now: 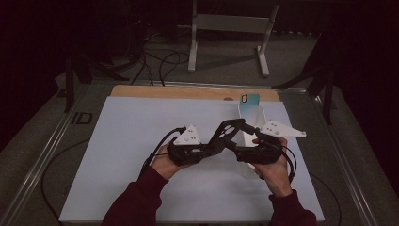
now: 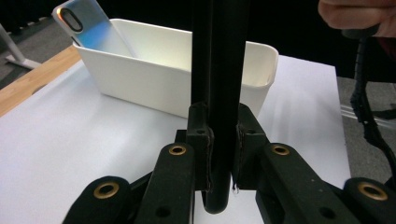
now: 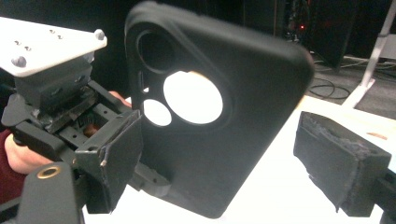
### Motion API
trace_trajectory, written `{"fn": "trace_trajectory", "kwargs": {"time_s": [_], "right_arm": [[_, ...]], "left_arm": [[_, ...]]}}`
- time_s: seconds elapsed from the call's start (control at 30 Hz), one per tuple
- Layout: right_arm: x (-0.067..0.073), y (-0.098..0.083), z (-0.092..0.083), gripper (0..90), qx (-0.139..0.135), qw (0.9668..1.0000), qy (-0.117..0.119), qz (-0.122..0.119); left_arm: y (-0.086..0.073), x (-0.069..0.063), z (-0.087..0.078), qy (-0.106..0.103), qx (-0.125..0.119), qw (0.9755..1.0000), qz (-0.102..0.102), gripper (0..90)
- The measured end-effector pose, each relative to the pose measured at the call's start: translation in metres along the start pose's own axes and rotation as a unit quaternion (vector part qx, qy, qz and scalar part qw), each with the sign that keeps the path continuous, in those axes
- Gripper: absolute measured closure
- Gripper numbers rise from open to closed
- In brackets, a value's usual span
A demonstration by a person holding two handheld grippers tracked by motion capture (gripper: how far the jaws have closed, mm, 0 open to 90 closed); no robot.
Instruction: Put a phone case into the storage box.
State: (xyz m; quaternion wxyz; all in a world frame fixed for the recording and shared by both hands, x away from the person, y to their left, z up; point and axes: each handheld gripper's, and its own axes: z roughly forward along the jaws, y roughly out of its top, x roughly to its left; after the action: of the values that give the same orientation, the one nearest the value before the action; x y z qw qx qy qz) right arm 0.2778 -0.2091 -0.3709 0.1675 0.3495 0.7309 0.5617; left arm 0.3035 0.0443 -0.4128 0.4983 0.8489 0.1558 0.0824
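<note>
1. We grip the black phone case (image 2: 219, 102) edge-on in the left hand-held gripper (image 2: 223, 161), jaws clamped; a thin hold could let it twist.
2. Our right hand-held gripper (image 3: 224, 154) stands wide, holding nothing; reclosing could knock the case.
3. At one o'clock on the desk (image 1: 141, 141), the white bin (image 2: 154, 79) holds a phone (image 2: 88, 25); dropping the case in could strike it.

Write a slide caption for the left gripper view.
Hand-held gripper clamps black soft phone case edge-on before a white plastic bin.

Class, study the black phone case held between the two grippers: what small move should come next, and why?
Probably draw the right gripper back from the black phone case. Its jaws stand apart with a gap on both sides of the case, while the left gripper clamps the case's edge, so the left alone carries it.
</note>
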Motion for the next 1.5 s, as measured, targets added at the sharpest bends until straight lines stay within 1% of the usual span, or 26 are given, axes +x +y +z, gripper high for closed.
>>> {"fn": "trace_trajectory", "kwargs": {"time_s": [0.1,0.2,0.23,0.33,0.37,0.43,0.5,0.57,0.63,0.67,0.8,0.83,0.87,1.0,1.1,1.17,1.2,1.23,1.3,1.37,1.47,1.5], "right_arm": [[0.0,0.001,0.0,13.9,-0.004,1.0,-0.003,0.005],[0.001,0.002,0.001,12.5,-0.01,0.9998,-0.008,0.016],[0.001,0.003,0.001,11.8,-0.011,0.9997,-0.007,0.019],[0.002,0.004,0.005,10.8,-0.012,0.9996,-0.005,0.027],[0.003,0.005,0.006,10.4,-0.014,0.9994,-0.008,0.031],[0.003,0.006,0.008,10.4,-0.019,0.9989,-0.002,0.043],[0.003,0.007,0.01,10.2,-0.026,0.9985,-0.002,0.049],[0.004,0.009,0.011,10.2,-0.03,0.998,-0.006,0.055],[0.004,0.009,0.012,10.2,-0.032,0.9978,-0.005,0.058],[0.005,0.011,0.013,10.5,-0.036,0.9972,-0.01,0.065],[0.005,0.011,0.014,10.6,-0.037,0.997,-0.008,0.068],[0.005,0.011,0.014,10.6,-0.037,0.997,-0.008,0.068],[0.006,0.011,0.016,10.9,-0.039,0.9966,-0.013,0.072],[0.006,0.011,0.016,11.7,-0.04,0.9961,-0.02,0.076],[0.006,0.011,0.016,12.5,-0.039,0.9964,-0.025,0.072],[0.006,0.011,0.015,12.9,-0.037,0.9965,-0.029,0.069],[0.007,0.011,0.015,13.0,-0.037,0.9965,-0.029,0.069],[0.007,0.011,0.015,13.1,-0.037,0.9965,-0.03,0.069],[0.007,0.011,0.016,13.2,-0.037,0.9964,-0.037,0.066],[0.006,0.011,0.016,13.2,-0.037,0.9963,-0.039,0.068],[0.005,0.011,0.017,13.2,-0.037,0.9961,-0.042,0.068],[0.005,0.011,0.017,13.2,-0.037,0.9961,-0.043,0.067]], "left_arm": [[0.0,0.001,0.0,0.011,-0.002,0.9999,-0.002,81.0],[0.0,0.002,-0.001,0.02,-0.005,0.9998,-0.005,81.0],[0.0,0.002,-0.001,0.018,-0.005,0.9998,-0.008,81.0],[-0.001,0.001,0.001,0.018,-0.002,0.9998,-0.006,81.0],[-0.001,0.0,0.002,0.018,-0.001,0.9998,-0.005,81.0],[-0.001,-0.001,0.004,0.017,0.003,0.9998,-0.004,81.0],[-0.001,-0.001,0.005,0.016,0.002,0.9999,-0.003,81.0],[-0.001,-0.002,0.006,0.015,0.003,0.9999,-0.002,81.0],[-0.001,-0.003,0.006,0.015,0.004,0.9999,-0.002,81.1],[-0.001,-0.004,0.007,0.014,0.006,0.9999,-0.001,81.1],[-0.001,-0.005,0.009,0.011,0.008,0.9999,-0.001,81.1],[-0.002,-0.008,0.013,0.004,0.009,1.0,-0.003,81.1],[-0.002,-0.009,0.014,0.0,0.01,1.0,-0.002,81.2],[-0.001,-0.009,0.017,-0.014,0.006,0.9998,-0.01,81.2],[-0.001,-0.009,0.018,-0.013,0.005,0.9998,-0.011,81.1],[-0.002,-0.009,0.018,-0.007,0.006,0.9999,-0.013,80.8],[-0.002,-0.009,0.018,-0.008,0.006,0.9999,-0.012,80.3],[-0.002,-0.009,0.018,-0.011,0.007,0.9999,-0.01,78.2],[-0.002,-0.009,0.017,-0.007,0.008,0.9999,-0.01,68.8],[-0.002,-0.009,0.016,-0.003,0.006,0.9999,-0.012,63.0],[-0.003,-0.006,0.012,0.017,0.005,0.9997,-0.019,50.0],[-0.003,-0.005,0.011,0.027,0.005,0.9994,-0.023,46.1]]}}
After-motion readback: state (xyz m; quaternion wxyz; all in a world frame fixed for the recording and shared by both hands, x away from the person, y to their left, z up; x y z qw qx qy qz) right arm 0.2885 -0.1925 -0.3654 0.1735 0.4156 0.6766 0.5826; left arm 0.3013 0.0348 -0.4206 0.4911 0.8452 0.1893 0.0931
